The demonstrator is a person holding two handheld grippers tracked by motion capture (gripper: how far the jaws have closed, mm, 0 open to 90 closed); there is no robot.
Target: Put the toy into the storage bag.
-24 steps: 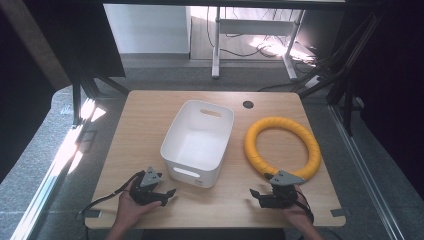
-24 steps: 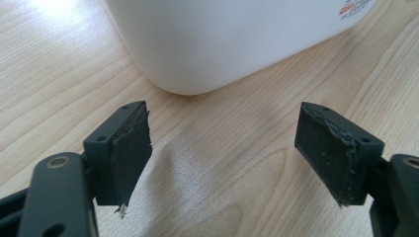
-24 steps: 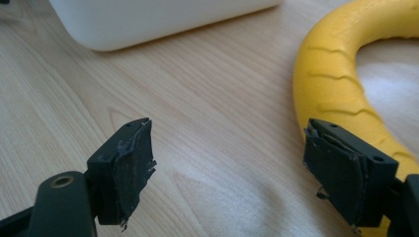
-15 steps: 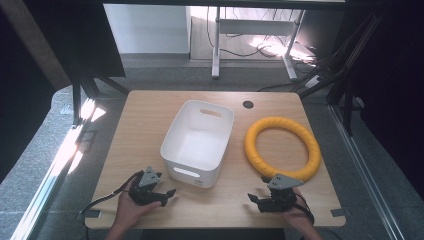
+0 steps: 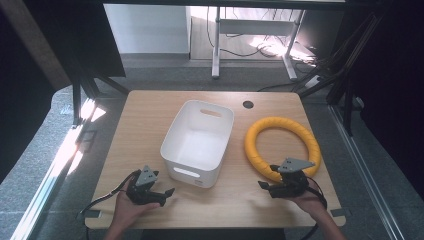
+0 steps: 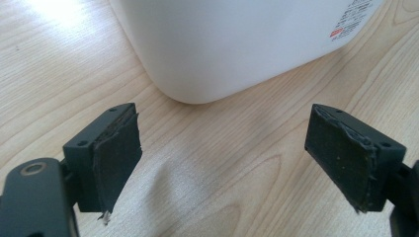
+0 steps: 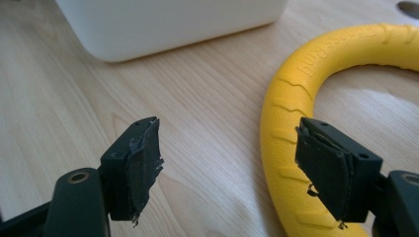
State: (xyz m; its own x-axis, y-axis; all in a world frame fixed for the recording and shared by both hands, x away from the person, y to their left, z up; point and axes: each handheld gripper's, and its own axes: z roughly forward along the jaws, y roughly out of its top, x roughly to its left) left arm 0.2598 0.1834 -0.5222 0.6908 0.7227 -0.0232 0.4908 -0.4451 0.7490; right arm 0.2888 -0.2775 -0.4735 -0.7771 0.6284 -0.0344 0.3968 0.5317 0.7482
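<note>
A white plastic bin [image 5: 210, 177] stands in the middle of the wooden table [image 5: 145, 125], and a yellow foam ring [image 5: 252, 150] lies flat to its right. My left gripper [image 5: 167, 194] rests near the front edge by the bin's near left corner. It is open [image 6: 227, 148] with bare wood between its pads, and the bin's corner [image 6: 222, 54] is just ahead. My right gripper [image 5: 264, 187] sits at the ring's near arc. Its jaws stand open [image 7: 234, 163]; the ring [image 7: 296, 84] curves past the right-hand pad [image 7: 323, 170], and nothing is pinched.
A round cable hole [image 5: 248, 104] sits near the table's far edge. Black frame posts [image 5: 77, 100] flank the table. A white desk leg and cables [image 5: 216, 45] stand on the floor beyond. Bare wood lies left of the bin.
The right gripper has shifted slightly forward toward the ring's near arc. The left gripper, the bin and the ring have stayed put.
</note>
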